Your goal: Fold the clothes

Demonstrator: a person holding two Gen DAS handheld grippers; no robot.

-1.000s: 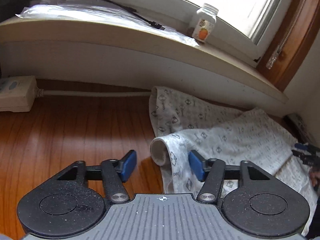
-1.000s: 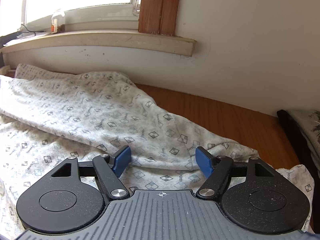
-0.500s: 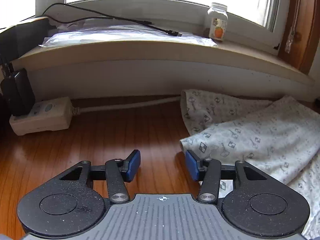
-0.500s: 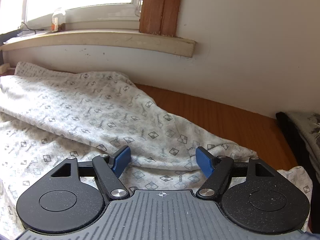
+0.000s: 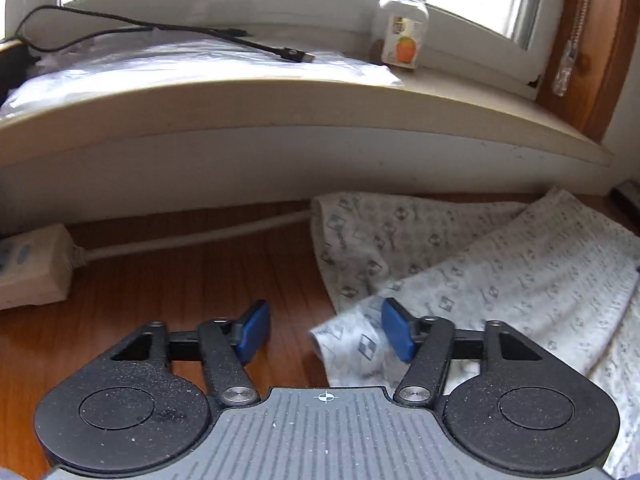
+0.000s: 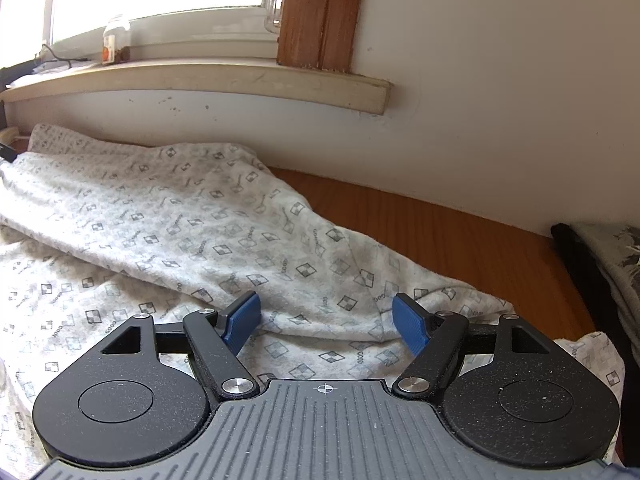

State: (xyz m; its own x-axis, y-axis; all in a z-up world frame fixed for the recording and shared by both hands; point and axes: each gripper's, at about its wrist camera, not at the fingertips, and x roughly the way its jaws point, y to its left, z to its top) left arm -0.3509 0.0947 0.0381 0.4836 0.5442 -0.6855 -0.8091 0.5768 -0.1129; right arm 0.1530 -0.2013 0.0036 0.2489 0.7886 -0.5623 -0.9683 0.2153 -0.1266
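Observation:
A white garment with a small grey checker print (image 6: 168, 224) lies spread on the wooden surface (image 6: 440, 232), one part folded over along a long ridge. My right gripper (image 6: 326, 324) hovers open low over that ridge, and the blue pads (image 6: 412, 328) press on nothing. In the left wrist view the garment (image 5: 520, 272) fills the right side. Its loose corner (image 5: 352, 344) lies flat between the jaws of my left gripper (image 5: 325, 334), close to the right pad (image 5: 398, 334). That gripper is open, with bare wood under its left pad.
A white power strip (image 5: 28, 268) and its cable (image 5: 192, 238) lie at the left along the wall. The windowsill (image 5: 280, 100) above holds a plastic bag, a black cable (image 5: 280, 50) and a small bottle (image 5: 402, 26). Dark folded clothing (image 6: 608, 256) sits at the right edge.
The rolled fold that stood between the left jaws a second ago now lies flat, only its corner between them. The left gripper swung left, then came partly back. The right gripper kept still.

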